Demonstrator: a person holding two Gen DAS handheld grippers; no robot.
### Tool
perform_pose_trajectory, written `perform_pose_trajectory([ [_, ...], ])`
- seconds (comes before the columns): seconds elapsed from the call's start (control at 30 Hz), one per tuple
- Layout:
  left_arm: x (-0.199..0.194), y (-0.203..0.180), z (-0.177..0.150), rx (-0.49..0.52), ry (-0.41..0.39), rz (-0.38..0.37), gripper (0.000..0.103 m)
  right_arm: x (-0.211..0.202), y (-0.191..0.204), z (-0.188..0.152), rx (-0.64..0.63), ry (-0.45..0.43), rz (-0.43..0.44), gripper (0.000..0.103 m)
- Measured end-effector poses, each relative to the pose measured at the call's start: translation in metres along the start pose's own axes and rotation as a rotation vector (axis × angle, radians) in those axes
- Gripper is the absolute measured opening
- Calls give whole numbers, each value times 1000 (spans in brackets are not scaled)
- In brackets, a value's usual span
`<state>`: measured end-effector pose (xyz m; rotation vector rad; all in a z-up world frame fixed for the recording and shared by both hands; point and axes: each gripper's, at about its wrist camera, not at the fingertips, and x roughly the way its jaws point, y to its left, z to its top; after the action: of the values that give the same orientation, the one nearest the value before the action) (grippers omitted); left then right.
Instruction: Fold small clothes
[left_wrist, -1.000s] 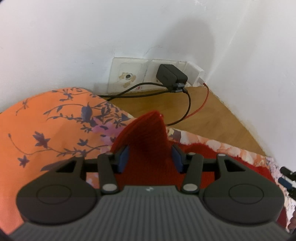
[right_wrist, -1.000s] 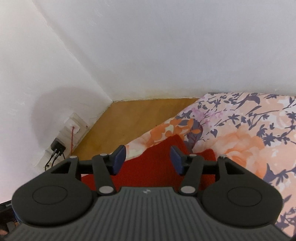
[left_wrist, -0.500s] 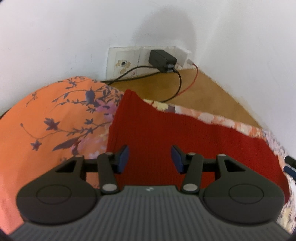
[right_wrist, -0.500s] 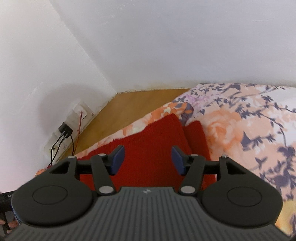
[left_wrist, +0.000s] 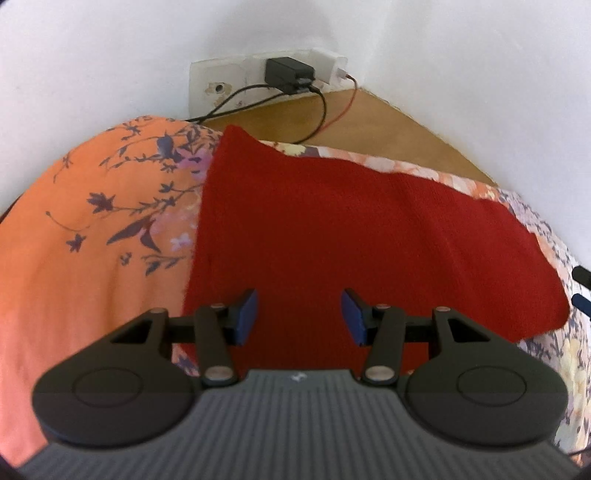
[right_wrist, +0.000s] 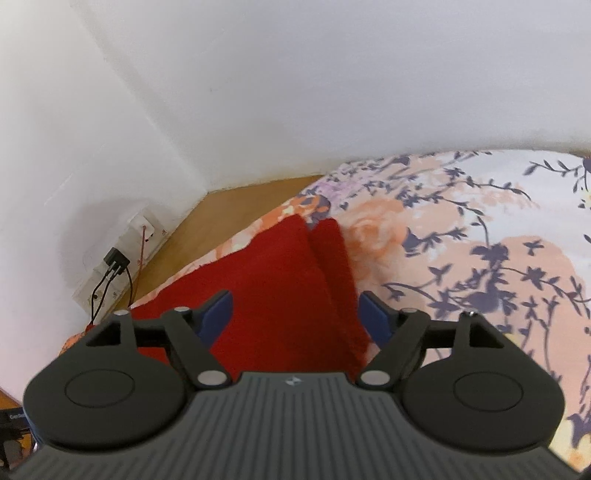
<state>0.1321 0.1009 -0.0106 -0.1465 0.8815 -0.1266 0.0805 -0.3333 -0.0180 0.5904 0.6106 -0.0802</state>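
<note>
Surroundings: floral bedsheet (left_wrist: 92, 266), orange w/ dark blue sprigs, covers the bed. Behind the bed's far edge there's a strip of wood floor (left_wrist: 388, 125), then white walls meeting in a corner. Wall socket plate (left_wrist: 221, 86) low on the wall w/ a black charger (left_wrist: 286, 72) plugged in; black cables and a thin red wire (left_wrist: 341, 107) trail onto the floor. All of that is well apart from the cloth, nothing lying on it or btwn grippers and it.

Red knit cloth (left_wrist: 351, 236) lies flat on the sheet near the bed's far edge. In left wrist view its long axis runs left-right across the frame, roughly parallel to that edge, w/ one pointed corner at upper left aimed toward the sockets. In right wrist view (right_wrist: 280, 295) the end nearest looks doubled: a second narrower red layer beside the main one on the right, both tapering away to the far edge.

Left gripper (left_wrist: 299, 317): blue pads spread, nothing btwn them, over the cloth's near part. Contact w/ fabric – can't tell.
Right gripper (right_wrist: 295, 314): pads spread wide, straddling the doubled end, not pinching.
</note>
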Motion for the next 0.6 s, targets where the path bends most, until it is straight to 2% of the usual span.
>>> perform_pose_trajectory([
  [0.23, -8, -21, -12, 5, 18, -15, 52, 17, -27, 10, 14, 82, 54, 89],
  [0.6, -7, -39, -28, -19, 61, 45, 52, 62, -35, 13, 41, 206, 169, 89],
])
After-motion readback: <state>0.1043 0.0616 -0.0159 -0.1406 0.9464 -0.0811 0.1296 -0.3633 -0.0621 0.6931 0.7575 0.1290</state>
